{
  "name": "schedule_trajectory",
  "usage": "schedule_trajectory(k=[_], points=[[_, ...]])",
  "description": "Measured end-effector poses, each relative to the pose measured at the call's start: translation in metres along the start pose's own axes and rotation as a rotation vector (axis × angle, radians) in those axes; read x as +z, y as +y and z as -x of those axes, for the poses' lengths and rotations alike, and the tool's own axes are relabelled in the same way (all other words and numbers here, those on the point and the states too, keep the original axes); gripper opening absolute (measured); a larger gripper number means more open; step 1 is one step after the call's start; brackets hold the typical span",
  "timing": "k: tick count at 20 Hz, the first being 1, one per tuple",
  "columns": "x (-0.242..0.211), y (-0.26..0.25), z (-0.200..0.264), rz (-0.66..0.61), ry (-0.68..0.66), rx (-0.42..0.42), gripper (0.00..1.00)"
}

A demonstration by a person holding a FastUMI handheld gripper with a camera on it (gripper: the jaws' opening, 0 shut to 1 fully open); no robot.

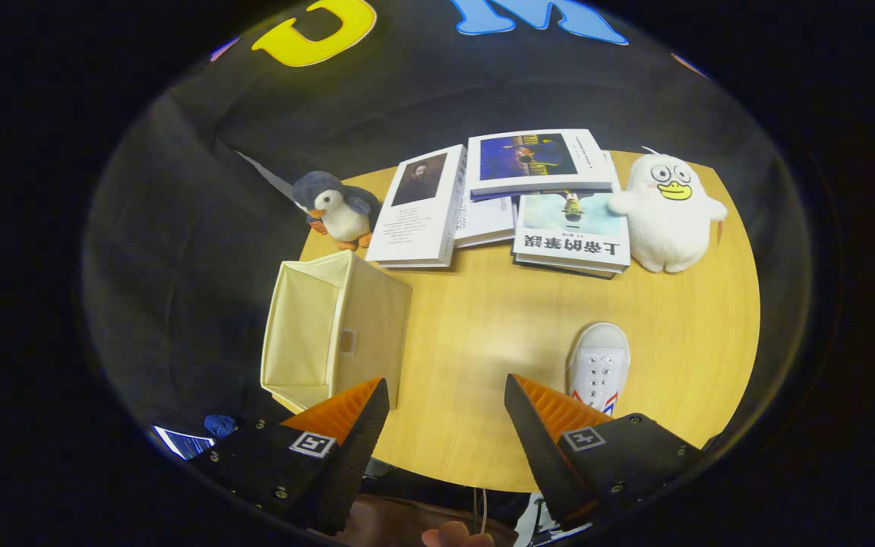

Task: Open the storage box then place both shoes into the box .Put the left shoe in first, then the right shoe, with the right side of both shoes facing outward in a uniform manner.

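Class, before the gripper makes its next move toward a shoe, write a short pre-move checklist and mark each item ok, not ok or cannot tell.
1. Cream fabric storage box open on top: ok.
2. Box interior free of shoes: ok.
3. Gripper open, holding nothing: ok.
4. White canvas shoe just ahead of one finger, reachable: ok.
5. That shoe is the left one: cannot tell.
6. Second shoe located: cannot tell.

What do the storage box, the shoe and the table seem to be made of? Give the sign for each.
Storage box: probably cream fabric, matte, with soft creased walls and a cut handle slot.
Shoe: looks like white canvas, with metal-looking eyelets and a smooth toe cap, maybe rubber.
Table: wood or wood-look laminate, smooth, with a faint sheen.
The open fingers hold nothing.
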State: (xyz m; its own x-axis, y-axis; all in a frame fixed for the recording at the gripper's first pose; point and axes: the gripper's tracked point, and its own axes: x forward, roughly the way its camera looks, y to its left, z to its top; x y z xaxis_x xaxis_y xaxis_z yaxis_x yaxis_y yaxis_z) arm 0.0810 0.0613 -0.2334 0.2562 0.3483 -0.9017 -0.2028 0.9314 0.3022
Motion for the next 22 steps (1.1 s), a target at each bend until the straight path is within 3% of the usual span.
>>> schedule_trajectory(k=[3,9,14,22], points=[[-0.019,-0.047,-0.006,-0.045,0.019,-0.065,0.93],[-0.053,-0.11,-0.017,-0.145,0.067,-0.117,0.93],[-0.078,-0.151,-0.029,-0.123,0.097,-0.181,0.93],[-0.12,-0.193,-0.064,-0.131,0.195,-0.205,0.93]])
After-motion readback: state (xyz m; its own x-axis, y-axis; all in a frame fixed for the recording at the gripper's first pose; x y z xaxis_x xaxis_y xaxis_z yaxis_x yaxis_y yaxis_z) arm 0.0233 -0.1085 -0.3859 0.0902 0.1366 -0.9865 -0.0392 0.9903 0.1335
